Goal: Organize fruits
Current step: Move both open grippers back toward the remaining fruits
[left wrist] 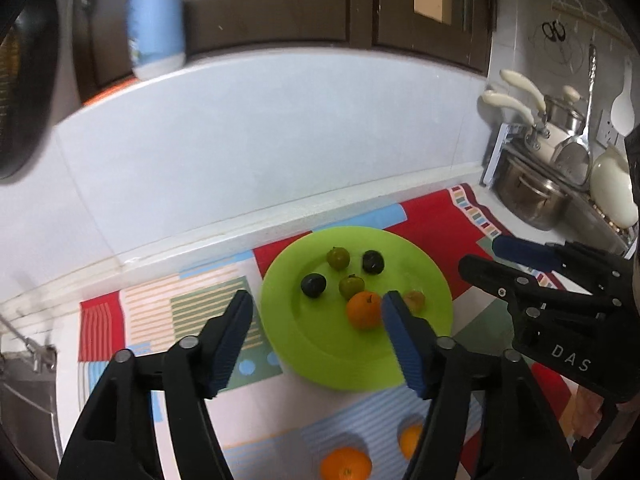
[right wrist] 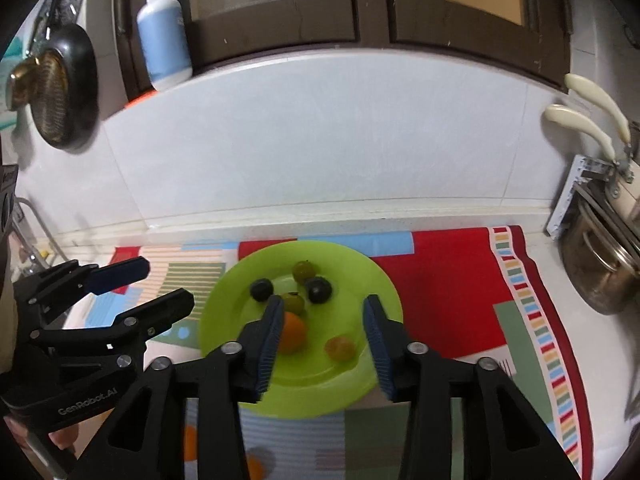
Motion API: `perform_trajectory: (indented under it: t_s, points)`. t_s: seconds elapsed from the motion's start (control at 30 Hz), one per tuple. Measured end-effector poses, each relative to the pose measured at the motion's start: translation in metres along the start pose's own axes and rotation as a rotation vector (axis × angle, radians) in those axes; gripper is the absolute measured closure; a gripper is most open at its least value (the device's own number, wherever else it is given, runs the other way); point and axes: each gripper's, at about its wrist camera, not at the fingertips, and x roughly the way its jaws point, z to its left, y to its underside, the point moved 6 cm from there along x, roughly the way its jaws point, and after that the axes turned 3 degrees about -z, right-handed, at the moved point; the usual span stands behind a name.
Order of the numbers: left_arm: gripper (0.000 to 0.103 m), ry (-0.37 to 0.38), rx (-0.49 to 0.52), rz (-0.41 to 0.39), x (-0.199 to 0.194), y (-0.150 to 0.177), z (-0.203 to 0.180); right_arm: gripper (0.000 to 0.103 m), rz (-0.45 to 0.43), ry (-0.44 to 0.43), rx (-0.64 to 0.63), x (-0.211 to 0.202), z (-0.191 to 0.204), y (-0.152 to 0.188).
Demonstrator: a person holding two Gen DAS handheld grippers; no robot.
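A lime-green plate (left wrist: pixel 320 352) lies on a patterned mat. On it are an orange (left wrist: pixel 363 309), two dark plums (left wrist: pixel 313 285) (left wrist: pixel 373 261), two green fruits (left wrist: pixel 338 257) (left wrist: pixel 351 286) and a small yellowish fruit (left wrist: pixel 416 300), half hidden by a finger. Two more oranges (left wrist: pixel 346 464) (left wrist: pixel 410 440) sit on the mat, nearer than the plate. My left gripper (left wrist: pixel 316 298) hangs open above the plate's near left part, holding nothing. My right gripper (right wrist: pixel 324 302) is open over the plate (right wrist: pixel 340 384); the yellowish fruit (right wrist: pixel 340 348) lies below its gap, untouched.
The mat (left wrist: pixel 168 312) covers a white counter against a tiled wall. Steel pots and pans with cream handles (left wrist: pixel 532 196) crowd the right end. A blue and white bottle (right wrist: pixel 164 44) stands on the ledge above. A sink edge (left wrist: pixel 28 396) is at the left.
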Motion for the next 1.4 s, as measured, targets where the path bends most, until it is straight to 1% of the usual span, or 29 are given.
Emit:
perform_trajectory:
  t_s: [0.07,0.2,0.4,0.7,0.8,1.03,1.2,1.4]
  points:
    - [0.028,-0.007,-0.008,-0.014,-0.014,0.003,0.002,0.058,-0.005,-0.003,0.008,-0.011,0.003,0.004]
    - [0.019,-0.014,-0.021,-0.031,-0.035,0.009,0.003,0.053,-0.009,0.001,0.013,-0.028,0.010,0.012]
    - [0.018,-0.021,-0.027,-0.034,-0.057,0.024,0.005,0.053,-0.011,-0.007,-0.008,-0.048,0.024,0.025]
    - [0.016,-0.055,-0.029,-0.014,-0.078,0.054,0.015,0.053,0.007,-0.019,-0.018,-0.063,0.043,0.050]
    - [0.016,-0.066,-0.024,-0.006,-0.081,0.064,0.018,0.053,0.023,-0.025,-0.013,-0.063,0.049,0.059]
    - [0.016,-0.081,-0.021,0.042,-0.081,0.090,0.027,0.053,0.075,-0.027,-0.001,-0.059,0.060,0.082]
    - [0.016,-0.073,-0.013,0.076,-0.077,0.105,0.031,0.053,0.110,-0.026,0.014,-0.054,0.064,0.096]
    - [0.016,-0.055,-0.006,0.140,-0.065,0.126,0.035,0.053,0.162,-0.013,0.036,-0.046,0.066,0.115]
